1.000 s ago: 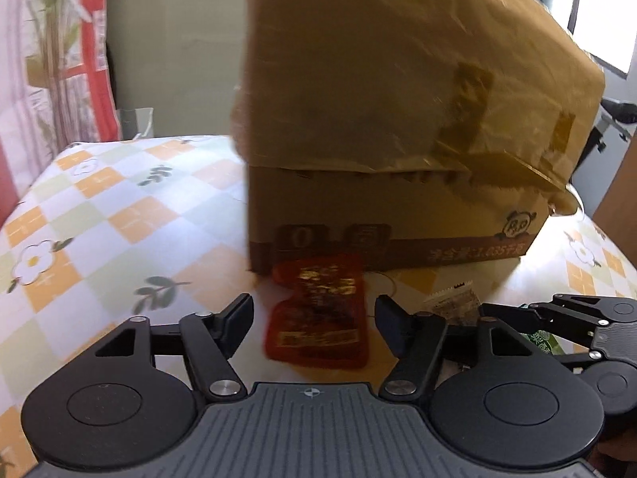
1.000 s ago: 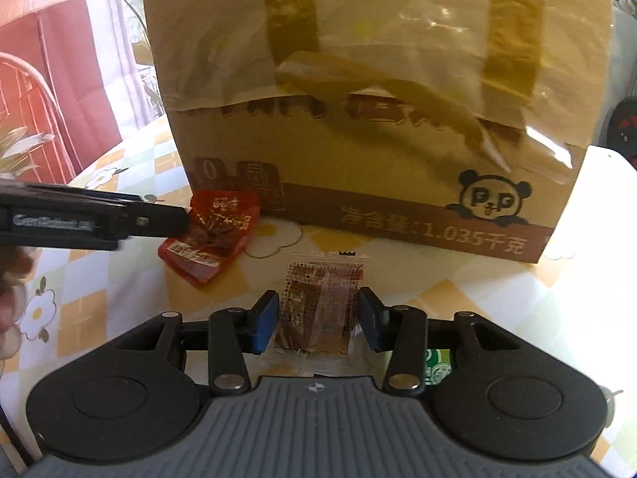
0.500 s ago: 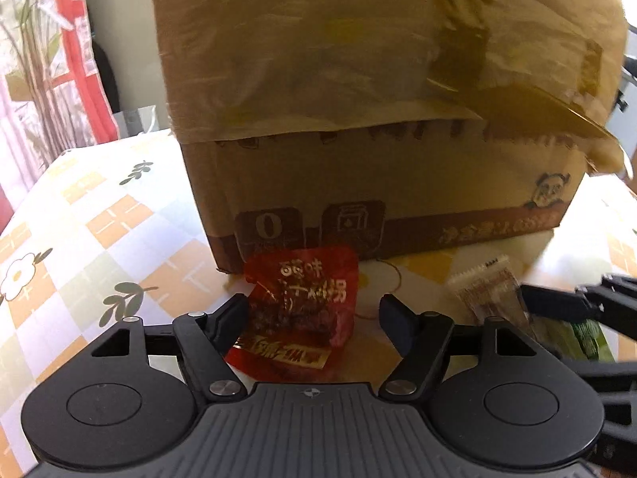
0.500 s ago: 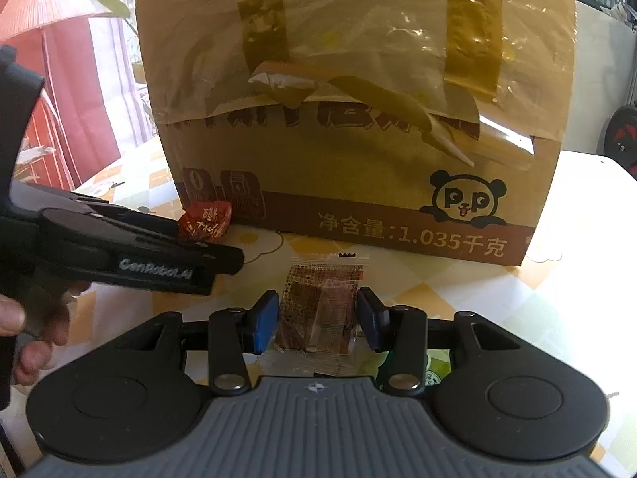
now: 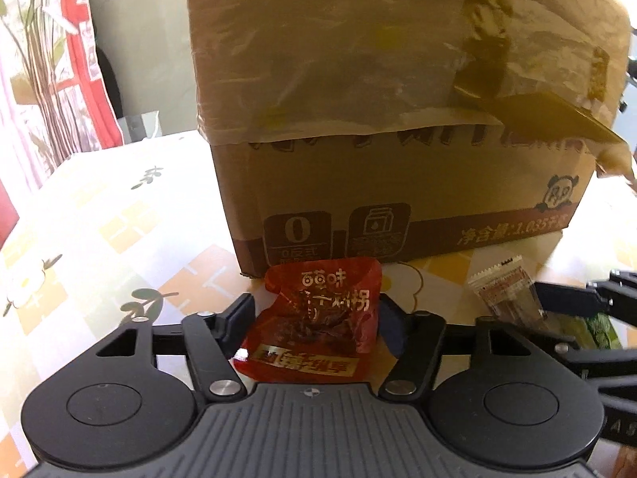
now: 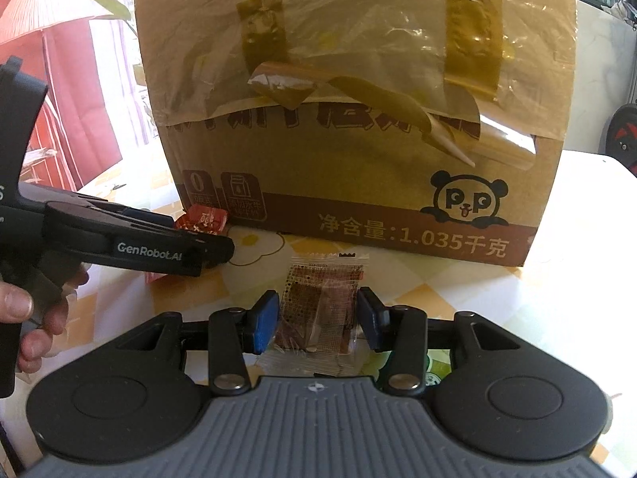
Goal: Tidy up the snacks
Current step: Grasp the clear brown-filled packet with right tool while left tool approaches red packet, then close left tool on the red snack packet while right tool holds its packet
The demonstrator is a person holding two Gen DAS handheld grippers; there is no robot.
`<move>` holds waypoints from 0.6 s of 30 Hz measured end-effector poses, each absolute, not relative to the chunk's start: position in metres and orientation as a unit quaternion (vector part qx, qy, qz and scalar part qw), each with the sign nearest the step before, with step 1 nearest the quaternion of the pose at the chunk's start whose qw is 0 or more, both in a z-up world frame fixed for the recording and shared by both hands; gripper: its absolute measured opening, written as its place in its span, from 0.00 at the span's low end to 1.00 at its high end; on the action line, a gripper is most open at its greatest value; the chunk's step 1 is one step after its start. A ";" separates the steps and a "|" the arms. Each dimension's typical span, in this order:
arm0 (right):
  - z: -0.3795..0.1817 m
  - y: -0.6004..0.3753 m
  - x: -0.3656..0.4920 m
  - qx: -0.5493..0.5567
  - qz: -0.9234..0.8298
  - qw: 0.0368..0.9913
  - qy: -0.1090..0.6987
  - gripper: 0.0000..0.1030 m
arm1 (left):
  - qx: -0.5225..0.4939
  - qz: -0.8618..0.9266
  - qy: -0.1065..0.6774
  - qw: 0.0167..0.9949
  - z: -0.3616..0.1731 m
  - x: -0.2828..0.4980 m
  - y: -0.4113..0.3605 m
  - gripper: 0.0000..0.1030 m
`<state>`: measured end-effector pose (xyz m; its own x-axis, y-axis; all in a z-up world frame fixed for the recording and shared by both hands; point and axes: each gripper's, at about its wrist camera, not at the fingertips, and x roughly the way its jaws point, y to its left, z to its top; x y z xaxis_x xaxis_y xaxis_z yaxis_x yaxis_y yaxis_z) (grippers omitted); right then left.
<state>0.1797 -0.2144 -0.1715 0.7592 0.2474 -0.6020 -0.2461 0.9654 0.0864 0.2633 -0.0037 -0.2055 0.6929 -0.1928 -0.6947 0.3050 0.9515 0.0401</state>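
A red snack packet [image 5: 314, 326] sits between the fingers of my left gripper [image 5: 316, 320], which are closed against its sides; it is tilted up off the tablecloth. It also shows in the right wrist view [image 6: 203, 219], mostly hidden behind the left gripper's body [image 6: 119, 243]. A clear packet with a brown snack [image 6: 318, 314] lies between the fingers of my right gripper [image 6: 318, 320], gripped at its sides; it also shows in the left wrist view [image 5: 505, 290]. A tall taped cardboard box [image 6: 350, 119] stands just behind both packets.
The table has a tablecloth [image 5: 99, 247] with orange and green squares and flowers. A green packet [image 5: 593, 326] lies under the right gripper. Red-patterned curtains [image 5: 47, 59] hang at the far left. The box [image 5: 398, 119] fills the space ahead.
My left gripper moved forward over the red packet, closed on it and tipped it up. The right gripper stayed shut on the clear packet and raised it slightly toward the box.
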 end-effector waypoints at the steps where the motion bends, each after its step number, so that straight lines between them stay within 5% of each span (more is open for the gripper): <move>1: -0.172 -0.214 0.180 0.001 0.132 0.938 0.321 0.45 | 0.084 -0.135 0.363 0.918 -0.205 0.260 -0.004 0.55; 17: -0.171 -0.216 0.179 0.015 0.135 0.937 0.321 0.45 | 0.029 -0.109 0.338 0.934 -0.190 0.193 0.019 0.45; 18: -0.171 -0.217 0.178 0.017 0.136 0.937 0.321 0.45 | 0.022 -0.107 0.336 0.935 -0.189 0.189 0.019 0.30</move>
<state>0.1781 -0.2168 -0.1708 0.7576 0.2651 -0.5965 -0.2438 0.9626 0.1181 0.1887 0.0191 -0.1891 0.7509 -0.1858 -0.6338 0.2154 0.9760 -0.0310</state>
